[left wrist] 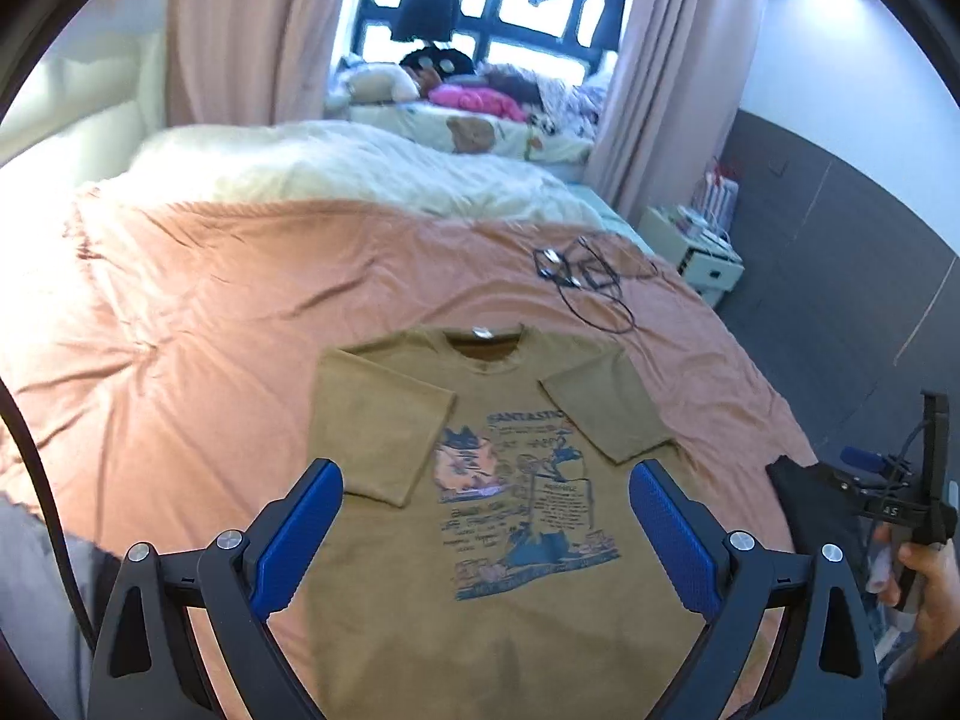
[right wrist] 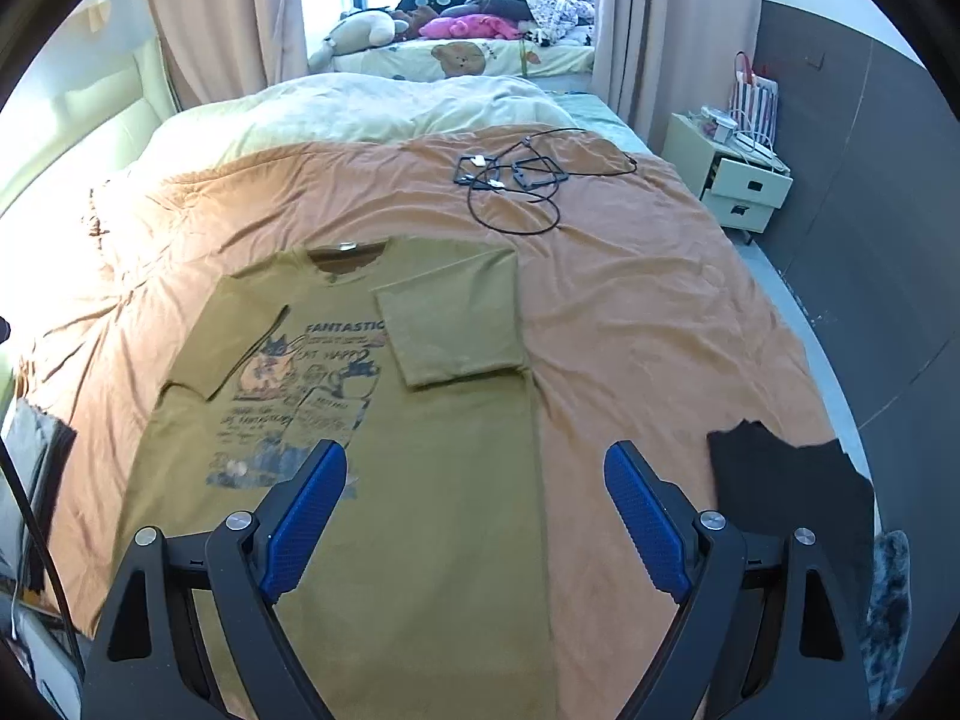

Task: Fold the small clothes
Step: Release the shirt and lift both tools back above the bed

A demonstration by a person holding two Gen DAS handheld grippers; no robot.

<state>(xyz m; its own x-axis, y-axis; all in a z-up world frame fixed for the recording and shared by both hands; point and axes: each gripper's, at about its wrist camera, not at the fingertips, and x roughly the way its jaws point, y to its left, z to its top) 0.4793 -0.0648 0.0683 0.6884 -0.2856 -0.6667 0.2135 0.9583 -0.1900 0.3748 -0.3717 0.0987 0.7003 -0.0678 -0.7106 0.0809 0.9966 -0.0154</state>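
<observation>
Olive t-shirt (right wrist: pixel 420 420) lies lengthwise, collar toward the window, apparently flat.

Both grippers share one build: the left gripper (left wrist: pixel 486 480) and the right gripper (right wrist: pixel 475 462) have black angular linkage arms, round silver pivot screws and ribbed blue finger pads (left wrist: pixel 297 540). A black cable curves along the left side.

Matt olive cloth T-shirt (right wrist: pixel 432 450) on a creased orange cloth bedsheet (right wrist: pixel 630 312); tongs' blue pads (left wrist: pixel 297 540) look ribbed.
</observation>
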